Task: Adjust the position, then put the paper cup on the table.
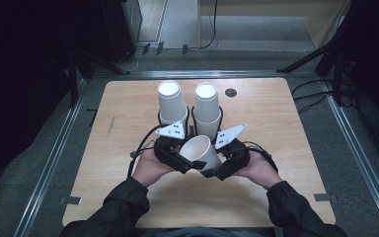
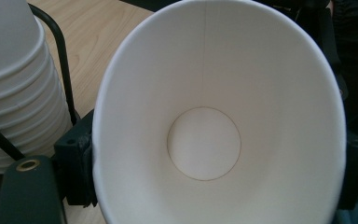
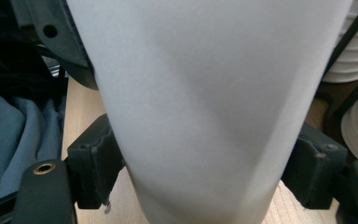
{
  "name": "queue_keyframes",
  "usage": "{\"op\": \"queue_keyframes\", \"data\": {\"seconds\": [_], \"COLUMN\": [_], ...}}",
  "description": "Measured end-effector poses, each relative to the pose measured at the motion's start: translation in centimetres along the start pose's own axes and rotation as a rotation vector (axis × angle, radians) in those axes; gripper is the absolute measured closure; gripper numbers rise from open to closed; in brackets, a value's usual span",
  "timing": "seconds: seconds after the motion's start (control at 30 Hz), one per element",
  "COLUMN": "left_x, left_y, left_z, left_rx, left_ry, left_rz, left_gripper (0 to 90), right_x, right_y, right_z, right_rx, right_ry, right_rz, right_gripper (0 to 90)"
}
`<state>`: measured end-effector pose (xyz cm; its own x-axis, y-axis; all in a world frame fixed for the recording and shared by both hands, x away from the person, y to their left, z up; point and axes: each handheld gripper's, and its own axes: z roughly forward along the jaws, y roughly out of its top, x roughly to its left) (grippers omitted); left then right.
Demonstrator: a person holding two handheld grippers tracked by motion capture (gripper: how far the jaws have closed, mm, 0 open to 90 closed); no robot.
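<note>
Dim surroundings, softly blurred close-ups

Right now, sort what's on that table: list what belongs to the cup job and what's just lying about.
In the job:
- single paper cup, tilted, between both grippers
- right gripper, jaws on the cup's sides
- left gripper, at the cup's rim
- left cup stack
- right cup stack
- black wire holder around the stacks

Lying about:
- dark round disc near the table's far edge

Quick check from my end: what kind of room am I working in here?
Probably a lab or recording setup, not a home: a bare wooden table ringed by metal rails, dark stands and loose cables on the floor, with only stacked paper cups.
</note>
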<state>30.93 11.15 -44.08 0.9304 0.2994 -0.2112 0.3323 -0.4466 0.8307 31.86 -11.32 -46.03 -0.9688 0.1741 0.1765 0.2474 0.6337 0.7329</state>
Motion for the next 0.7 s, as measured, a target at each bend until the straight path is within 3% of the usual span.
{"op": "queue_keyframes", "data": {"seconds": [0.1, 0.17, 0.43, 0.7], "left_x": [-0.1, -0.1, 0.6, 1.2], "left_y": [0.2, 0.2, -0.1, -0.6], "left_z": [0.0, -0.1, -0.8, -1.1], "left_rx": [0.022, 0.044, 0.076, 0.123], "left_ry": [0.006, 0.027, 0.048, 0.078], "left_rz": [0.001, 0.011, 0.006, -0.005], "left_gripper": [15.5, 15.7, 15.4, 15.2], "right_x": [0.0, 0.1, 0.1, 0.2], "right_y": [0.0, 0.0, -0.7, -1.5], "right_z": [0.1, 0.2, -0.7, -1.0], "right_rx": [0.004, 0.019, 0.054, 0.080], "right_ry": [0.007, -0.019, -0.045, -0.105], "right_rz": [0.006, -0.004, 0.026, 0.033], "right_gripper": [19.7, 13.6, 13.7, 13.8]}}
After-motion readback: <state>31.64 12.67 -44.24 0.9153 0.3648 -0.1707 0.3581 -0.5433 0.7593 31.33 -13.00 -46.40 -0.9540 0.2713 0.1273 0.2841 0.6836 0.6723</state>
